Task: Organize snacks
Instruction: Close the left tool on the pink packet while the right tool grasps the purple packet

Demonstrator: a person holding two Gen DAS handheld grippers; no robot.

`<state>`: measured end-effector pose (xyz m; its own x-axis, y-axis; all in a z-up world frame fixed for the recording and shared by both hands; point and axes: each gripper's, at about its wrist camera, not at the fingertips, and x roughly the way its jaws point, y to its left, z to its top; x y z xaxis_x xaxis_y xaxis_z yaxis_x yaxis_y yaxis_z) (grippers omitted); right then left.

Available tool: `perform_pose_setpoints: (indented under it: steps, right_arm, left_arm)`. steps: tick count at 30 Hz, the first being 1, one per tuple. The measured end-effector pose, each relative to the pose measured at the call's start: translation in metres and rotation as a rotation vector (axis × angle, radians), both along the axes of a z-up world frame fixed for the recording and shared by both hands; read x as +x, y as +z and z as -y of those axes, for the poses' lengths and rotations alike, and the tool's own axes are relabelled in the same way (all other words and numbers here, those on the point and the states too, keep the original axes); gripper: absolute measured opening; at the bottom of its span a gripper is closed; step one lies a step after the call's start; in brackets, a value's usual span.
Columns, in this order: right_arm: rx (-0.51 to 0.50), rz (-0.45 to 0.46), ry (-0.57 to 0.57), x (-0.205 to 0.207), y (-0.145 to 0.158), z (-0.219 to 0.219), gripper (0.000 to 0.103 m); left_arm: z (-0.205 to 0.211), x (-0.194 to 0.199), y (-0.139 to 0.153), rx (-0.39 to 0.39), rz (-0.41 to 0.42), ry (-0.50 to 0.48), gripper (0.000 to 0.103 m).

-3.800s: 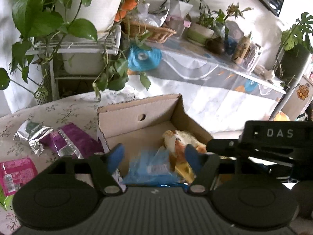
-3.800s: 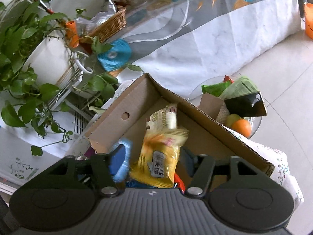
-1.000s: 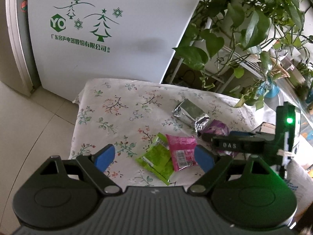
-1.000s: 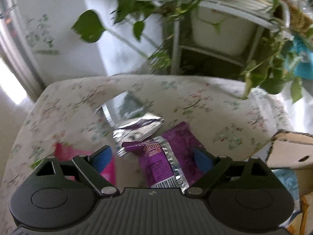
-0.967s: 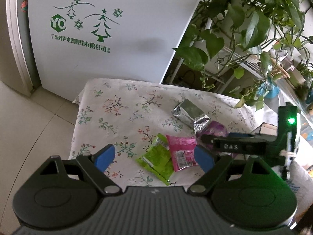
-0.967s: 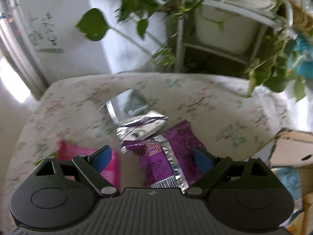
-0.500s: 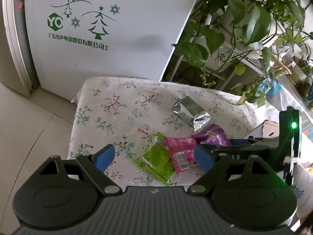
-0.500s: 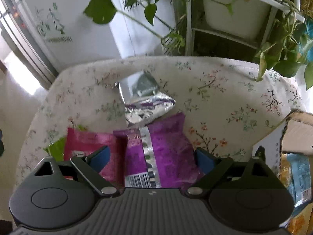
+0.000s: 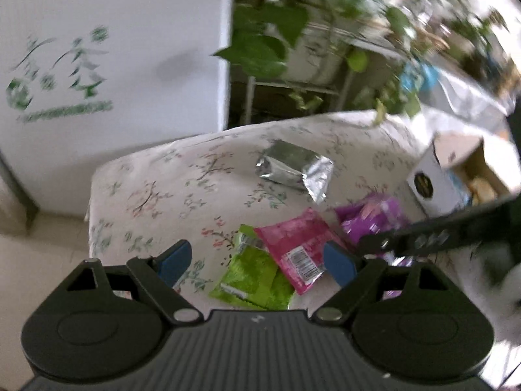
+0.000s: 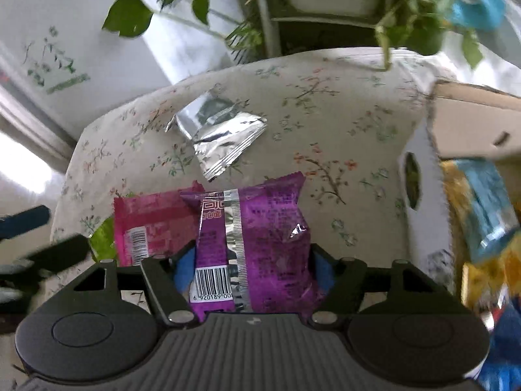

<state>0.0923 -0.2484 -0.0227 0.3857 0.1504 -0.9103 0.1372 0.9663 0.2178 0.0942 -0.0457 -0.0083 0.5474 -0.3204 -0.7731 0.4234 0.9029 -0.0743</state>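
On my left feed the left hand-held gripper [image 9: 255, 265] is matte black plastic: a ribbed grey-black panel runs along the bottom centre, flanked by two rounded housings, each with a raised disc. Beside that ribbed panel sit two silver screw heads, one on each angled finger arm, and triangular cut-outs pierce the arms further out. The fingertips [image 9: 338, 264] carry blue pads. My right feed shows the right hand-held gripper [image 10: 252, 268] built alike, with the same ribbing, discs, screws and blue pads [image 10: 182, 268]. A small pale mark sits on each ribbed panel.
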Motion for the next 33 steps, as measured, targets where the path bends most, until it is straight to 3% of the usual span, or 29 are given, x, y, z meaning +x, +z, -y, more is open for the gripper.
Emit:
perform_pose_setpoints:
  steps: [6,16,21,27,33]
  right_arm:
    - [0.031,0.059,-0.148,-0.032,0.032,0.015,0.076]
    - [0.135,0.141,-0.167,-0.056,0.06,0.021,0.076]
    - [0.143,0.156,-0.202,-0.057,0.067,0.033,0.077]
    - [0.14,0.171,-0.218,-0.061,0.07,0.041,0.076]
    - [0.137,0.181,-0.231,-0.063,0.07,0.045,0.077]
  left_arm:
    - [0.019,0.003,-0.007,0.053,0.068,-0.144,0.087]
    - [0.047,0.018,-0.029,0.089,0.037,-0.309,0.087]
    - [0.054,0.021,-0.039,0.14,0.026,-0.349,0.087]
    - [0.067,0.023,-0.039,0.135,0.036,-0.391,0.087]
    - [0.08,0.021,-0.046,0.178,0.042,-0.438,0.087]
